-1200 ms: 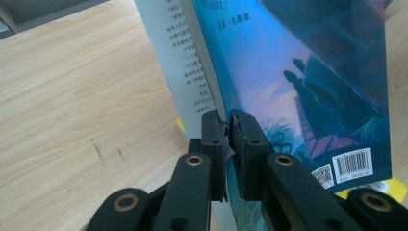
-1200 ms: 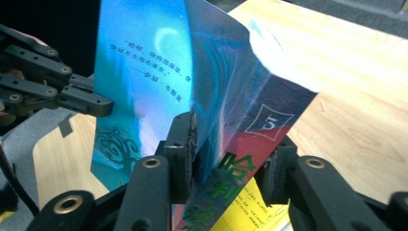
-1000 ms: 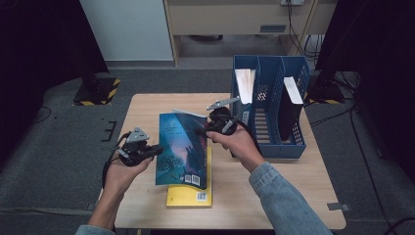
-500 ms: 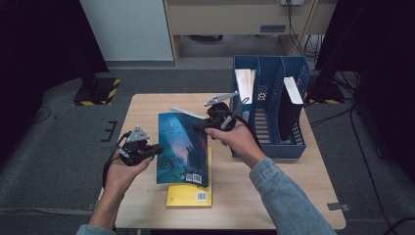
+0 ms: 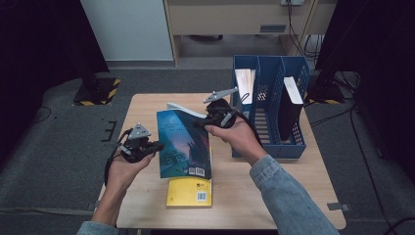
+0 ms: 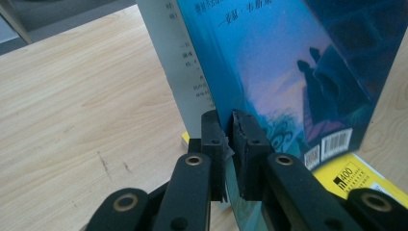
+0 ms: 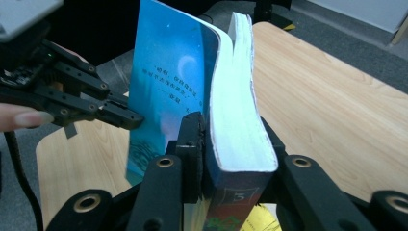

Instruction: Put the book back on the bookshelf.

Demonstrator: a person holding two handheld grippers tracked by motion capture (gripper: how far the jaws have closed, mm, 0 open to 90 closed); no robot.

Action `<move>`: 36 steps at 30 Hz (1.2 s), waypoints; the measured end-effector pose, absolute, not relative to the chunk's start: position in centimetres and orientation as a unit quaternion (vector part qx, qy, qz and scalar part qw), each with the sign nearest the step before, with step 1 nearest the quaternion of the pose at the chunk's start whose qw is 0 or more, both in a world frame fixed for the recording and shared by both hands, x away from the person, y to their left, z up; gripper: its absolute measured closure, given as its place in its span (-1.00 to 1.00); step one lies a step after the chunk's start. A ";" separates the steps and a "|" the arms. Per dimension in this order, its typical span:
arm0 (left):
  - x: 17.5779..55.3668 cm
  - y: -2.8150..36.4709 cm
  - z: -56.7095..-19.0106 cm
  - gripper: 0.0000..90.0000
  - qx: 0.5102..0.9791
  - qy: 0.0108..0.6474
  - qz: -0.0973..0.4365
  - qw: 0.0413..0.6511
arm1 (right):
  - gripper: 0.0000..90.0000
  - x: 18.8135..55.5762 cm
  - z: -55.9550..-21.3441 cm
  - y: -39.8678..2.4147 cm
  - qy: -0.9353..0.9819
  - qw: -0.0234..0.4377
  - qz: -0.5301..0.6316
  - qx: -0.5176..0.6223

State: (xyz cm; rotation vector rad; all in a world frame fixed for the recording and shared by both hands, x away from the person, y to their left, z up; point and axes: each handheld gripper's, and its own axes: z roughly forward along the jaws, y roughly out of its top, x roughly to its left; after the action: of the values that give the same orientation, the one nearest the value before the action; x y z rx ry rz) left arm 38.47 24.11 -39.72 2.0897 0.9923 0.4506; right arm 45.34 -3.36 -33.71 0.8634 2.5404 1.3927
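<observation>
**Blue book held off the table by both grippers**

The blue book is lifted above the wooden table, tilted, with its lower edge over a yellow book that lies flat beneath it. The left gripper is pinched tight on the thin front cover at the book's left edge; in the left gripper view its pads press the cover between them. The right gripper grips the book at its spine end, and its jaws have just been closing, with the whole block of pages between them (the right gripper view shows the cover peeling away from the white pages toward the other gripper). To the right on the table stands a blue file rack, well apart from the book, with upright items in its compartments.
</observation>
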 end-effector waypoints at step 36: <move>39.2 24.1 -39.8 0.85 0.811 0.395 0.197 0.385 | 0.56 43.9 -32.2 -3.3 0.854 0.070 0.451 0.251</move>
State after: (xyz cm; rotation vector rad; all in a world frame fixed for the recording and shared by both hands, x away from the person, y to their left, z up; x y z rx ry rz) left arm 39.25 24.10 -39.80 2.0657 1.0068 0.5014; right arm 43.88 -3.32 -32.16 0.7553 2.5687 1.3574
